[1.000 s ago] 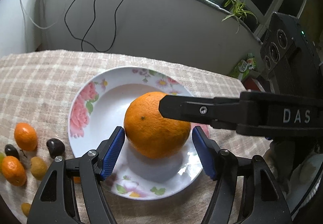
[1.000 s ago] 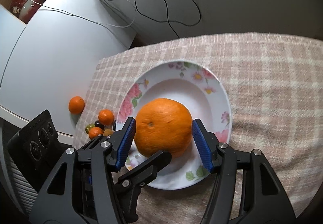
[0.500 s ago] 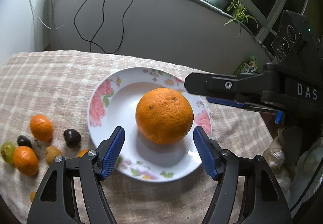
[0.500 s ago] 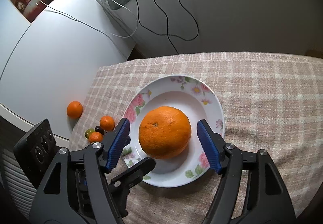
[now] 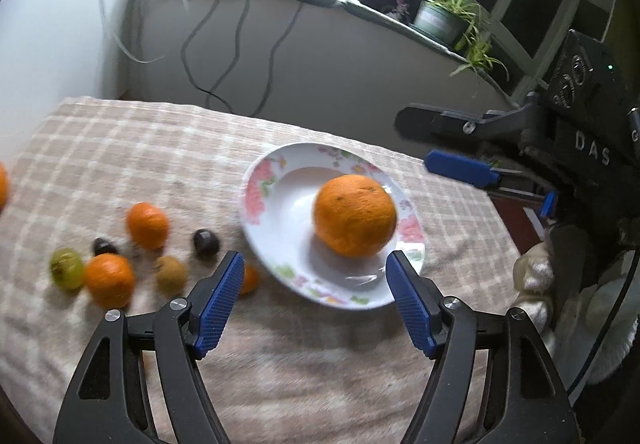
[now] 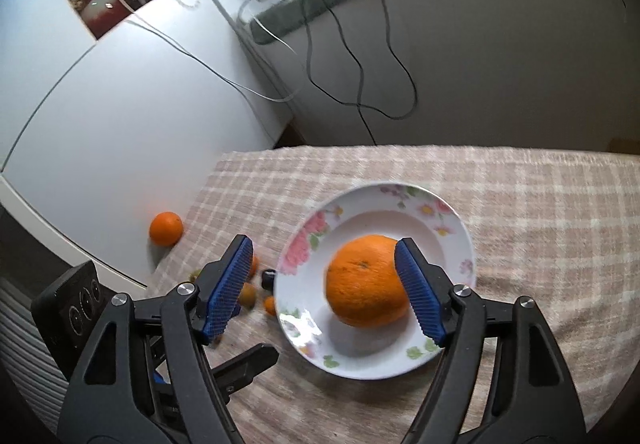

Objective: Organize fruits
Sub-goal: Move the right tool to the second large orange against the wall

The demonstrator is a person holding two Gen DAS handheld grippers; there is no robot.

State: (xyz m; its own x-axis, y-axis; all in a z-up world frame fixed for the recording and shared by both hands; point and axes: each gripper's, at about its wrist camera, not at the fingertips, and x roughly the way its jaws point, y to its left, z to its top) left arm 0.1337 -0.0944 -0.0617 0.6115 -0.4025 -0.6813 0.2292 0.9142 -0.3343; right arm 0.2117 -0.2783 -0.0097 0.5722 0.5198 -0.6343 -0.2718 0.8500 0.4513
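A large orange (image 5: 355,215) is seen resting in the well of a floral plate (image 5: 256,200) on the cloth-covered tabletop (image 5: 120,148). From the left wrist view, a loose cluster of small fruits (image 5: 120,256) lies at the plate's 9 o'clock: two small oranges, a green grape, two dark fruits and some brownish ones. Another small orange (image 6: 166,229) is set apart at the tabletop's edge.

The left gripper (image 5: 316,304) is held above the plate's near rim with its jaws wide apart and nothing between them. The right gripper (image 6: 326,288) is likewise held with jaws apart and empty, the large orange lying beyond them.

The small fruits are judged light, round and prone to rolling; the grape is likely soft and easily bruised. Each is best taken across its widest middle with gentle pressure. The plate is probably fragile and slick.
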